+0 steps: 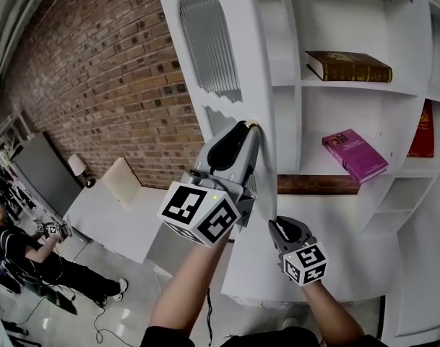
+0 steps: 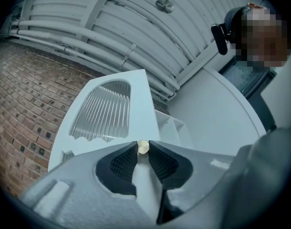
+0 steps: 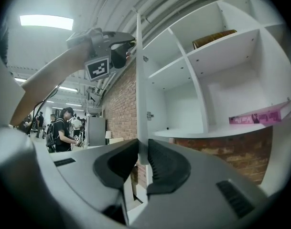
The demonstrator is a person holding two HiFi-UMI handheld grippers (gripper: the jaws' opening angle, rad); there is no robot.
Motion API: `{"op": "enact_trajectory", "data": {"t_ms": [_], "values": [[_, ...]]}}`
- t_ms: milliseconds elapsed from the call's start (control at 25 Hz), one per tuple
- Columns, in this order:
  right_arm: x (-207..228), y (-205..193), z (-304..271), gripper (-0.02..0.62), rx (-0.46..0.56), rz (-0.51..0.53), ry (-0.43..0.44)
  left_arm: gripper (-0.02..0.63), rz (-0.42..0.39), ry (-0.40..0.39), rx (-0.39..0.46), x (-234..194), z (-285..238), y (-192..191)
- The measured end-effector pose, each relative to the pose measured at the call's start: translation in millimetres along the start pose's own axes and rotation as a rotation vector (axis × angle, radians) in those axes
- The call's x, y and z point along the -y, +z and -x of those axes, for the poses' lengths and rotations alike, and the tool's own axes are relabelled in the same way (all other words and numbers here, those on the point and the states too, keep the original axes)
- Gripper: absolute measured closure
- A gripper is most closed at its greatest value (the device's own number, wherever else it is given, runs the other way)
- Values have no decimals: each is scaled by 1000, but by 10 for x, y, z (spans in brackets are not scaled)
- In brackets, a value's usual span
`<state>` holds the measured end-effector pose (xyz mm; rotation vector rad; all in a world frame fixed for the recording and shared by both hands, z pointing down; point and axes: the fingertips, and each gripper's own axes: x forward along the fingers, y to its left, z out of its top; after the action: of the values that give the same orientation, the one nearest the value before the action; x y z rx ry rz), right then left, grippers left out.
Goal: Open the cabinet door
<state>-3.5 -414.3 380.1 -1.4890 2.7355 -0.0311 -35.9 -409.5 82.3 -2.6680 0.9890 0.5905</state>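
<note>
At the cabinet door (image 1: 243, 49), left gripper (image 1: 248, 129) clamps the brass knob (image 2: 143, 147), right gripper (image 3: 141, 148) pinches its edge below, for leverage.

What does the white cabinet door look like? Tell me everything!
The cabinet door is white and smooth, like painted wood, with an arched ribbed glass pane with a wavy bottom edge. It stands upright, swung open from the shelves. The left tool is closed on its small gold knob, and the right tool pinches the door's edge lower down.
</note>
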Motion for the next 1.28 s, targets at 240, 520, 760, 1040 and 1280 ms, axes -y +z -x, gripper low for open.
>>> {"op": "enact_trajectory", "data": {"t_ms": [240,520,760,1040,1280], "values": [[-423,0,19,532,-7,-15,-45,525,140,-71,11,-115,323,172],[-1002,-22,-110,535,0,26,-90,522,192,-111,21,-364,760,368],[-1359,-33,-239,538,-8,26,-139,522,246,-158,19,-568,1024,496],[-1696,-44,-429,537,-9,20,-183,517,346,-170,48,-839,1286,580],[-1854,-49,-537,536,-2,13,-184,517,380,-183,63,-978,1402,617]]}}
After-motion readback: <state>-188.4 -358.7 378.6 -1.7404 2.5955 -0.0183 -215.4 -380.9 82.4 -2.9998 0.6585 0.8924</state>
